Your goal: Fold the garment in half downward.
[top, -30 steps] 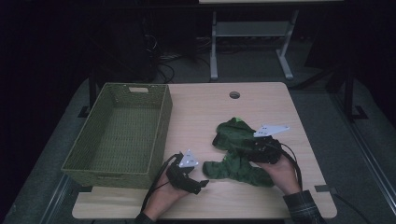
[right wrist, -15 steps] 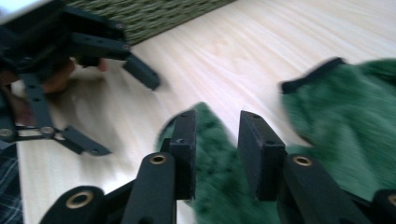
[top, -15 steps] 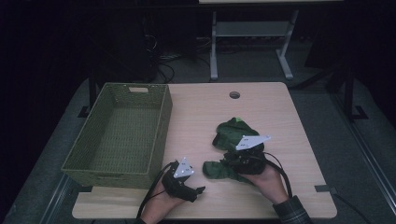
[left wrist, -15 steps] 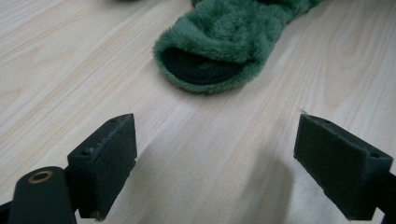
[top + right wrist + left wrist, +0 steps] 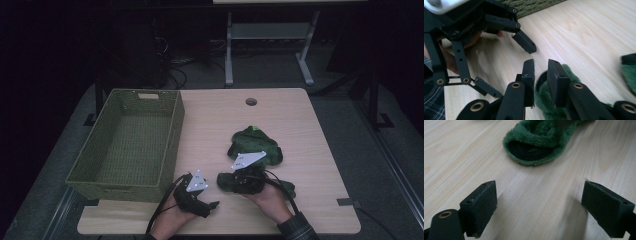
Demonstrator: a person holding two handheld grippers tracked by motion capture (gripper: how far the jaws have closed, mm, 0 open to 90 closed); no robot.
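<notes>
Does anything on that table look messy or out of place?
Mostly tidy. The fuzzy green slippers lie in a jumbled heap on the wooden table rather than paired, while the woven green basket beside them sits empty. Nothing looks spilled or broken.

You have one wooden table [image 5: 300,125] in front of you, and one green woven basket [image 5: 130,145] stands on it. Two green fuzzy slippers [image 5: 255,145] lie on the tabletop, though they overlap and part of the heap is hard to separate. You hold two grippers, the left gripper [image 5: 212,205] and the right gripper [image 5: 222,181], one per hand.
</notes>
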